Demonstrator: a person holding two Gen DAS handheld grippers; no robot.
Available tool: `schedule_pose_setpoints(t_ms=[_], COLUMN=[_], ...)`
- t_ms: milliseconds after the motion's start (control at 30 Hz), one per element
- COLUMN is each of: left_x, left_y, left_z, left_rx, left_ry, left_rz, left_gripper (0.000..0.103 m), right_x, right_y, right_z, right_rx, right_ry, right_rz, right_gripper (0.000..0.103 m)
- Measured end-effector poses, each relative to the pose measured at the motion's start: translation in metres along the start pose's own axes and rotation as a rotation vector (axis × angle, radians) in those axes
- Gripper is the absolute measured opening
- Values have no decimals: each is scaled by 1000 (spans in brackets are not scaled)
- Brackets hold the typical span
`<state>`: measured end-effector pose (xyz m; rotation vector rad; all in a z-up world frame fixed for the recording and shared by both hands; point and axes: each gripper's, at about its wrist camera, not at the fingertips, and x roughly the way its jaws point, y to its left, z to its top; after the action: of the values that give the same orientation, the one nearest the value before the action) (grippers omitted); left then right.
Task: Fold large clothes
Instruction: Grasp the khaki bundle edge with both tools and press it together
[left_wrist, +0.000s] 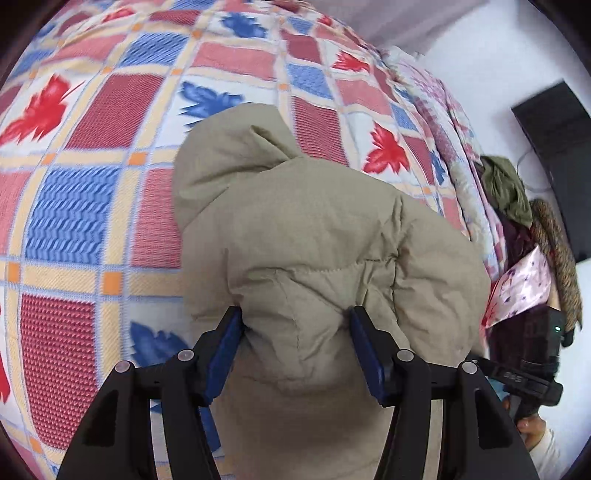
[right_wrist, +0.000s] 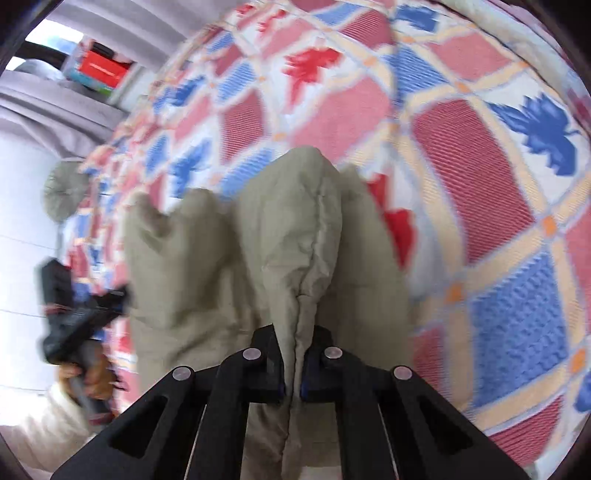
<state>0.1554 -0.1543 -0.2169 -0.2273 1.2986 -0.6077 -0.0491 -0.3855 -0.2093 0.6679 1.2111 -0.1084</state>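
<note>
A beige puffer jacket lies bunched on a bed with a red, blue and cream checked bedspread. My left gripper is closed around a thick padded wad of the jacket, and its blue pads press into both sides of it. In the right wrist view the jacket hangs in folds over the bedspread. My right gripper is shut on a thin seamed edge of it. At that view's left edge, blurred, a hand holds the other gripper.
At the bed's right edge lies a heap of other clothes, with a black box on the white floor beyond. The right wrist view shows grey curtains, a red box and a round grey object past the bed's far side.
</note>
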Motion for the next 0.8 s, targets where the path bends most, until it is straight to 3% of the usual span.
schedule_pose_setpoints(t_ms=[100, 200, 300, 433, 600, 800], left_x=[9, 10, 9, 10, 6, -32], left_y=[-21, -22, -19, -21, -25, -51], left_z=[0, -1, -1, -2, 1, 12], left_rx=[71, 89, 90, 102, 115, 243], left_ry=[-3, 4, 16, 21, 29, -101], left_rz=[69, 91, 97, 112, 145, 87], left_gripper=[66, 67, 67, 67, 66, 67], right_x=[18, -2, -37, -73, -60, -18], right_y=[-37, -43, -29, 8, 71, 81], right_z=[-8, -15, -21, -29, -44, -76], right_rx=[122, 188, 145, 48, -138, -203], right_ry=[51, -13, -93, -152, -35, 96], right_rz=[21, 47, 23, 93, 97, -31], right_gripper=[6, 9, 11, 11, 11, 11])
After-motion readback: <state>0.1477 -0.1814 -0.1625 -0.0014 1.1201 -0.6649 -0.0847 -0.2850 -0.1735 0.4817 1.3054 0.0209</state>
